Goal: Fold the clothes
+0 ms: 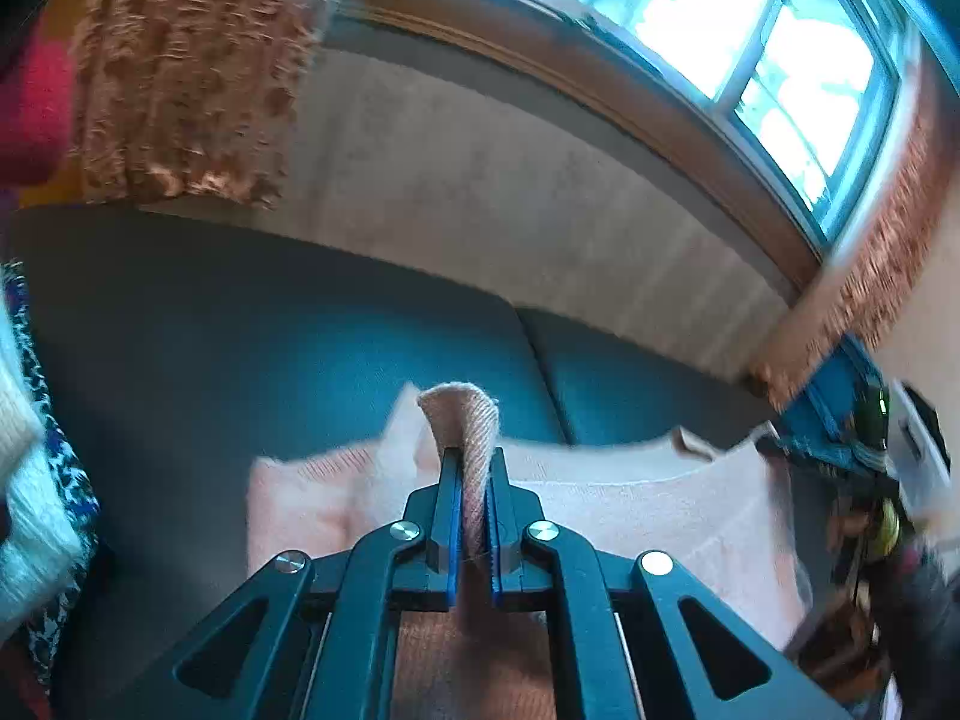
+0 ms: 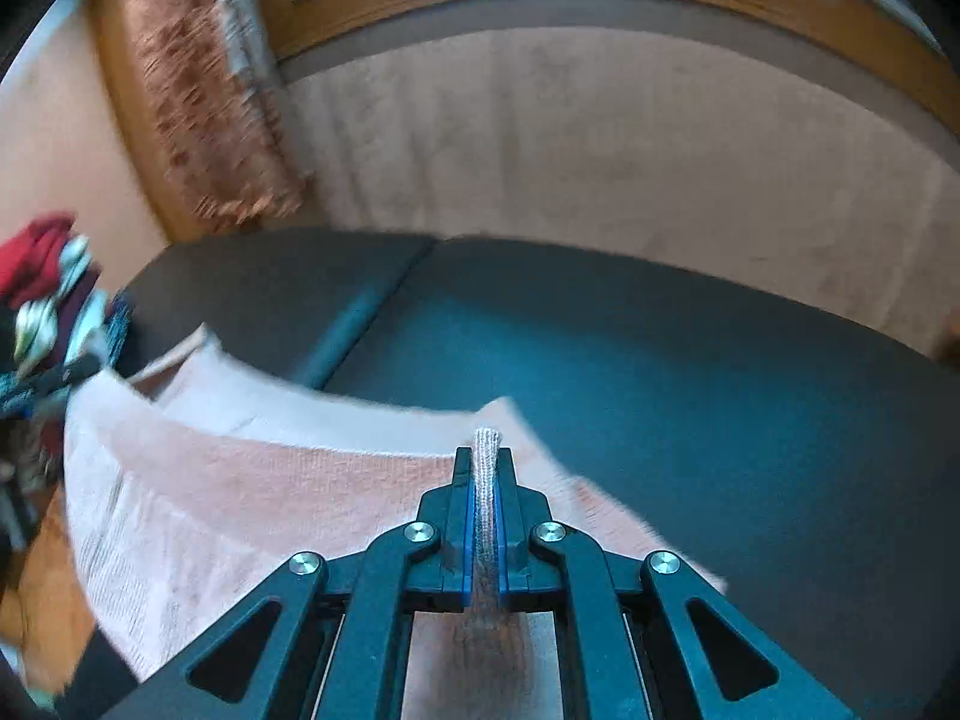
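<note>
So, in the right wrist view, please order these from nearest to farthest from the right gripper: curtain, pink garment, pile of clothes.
1. pink garment, clamped in the right gripper.
2. pile of clothes, far left.
3. curtain, upper left by the wall.

Pink knit sweater (image 2: 252,480) spans between both grippers, over the dark teal sofa cushions (image 2: 690,390). Beige sofa backrest (image 2: 600,150) behind; pile of mixed clothes (image 2: 42,294) far left.
</note>
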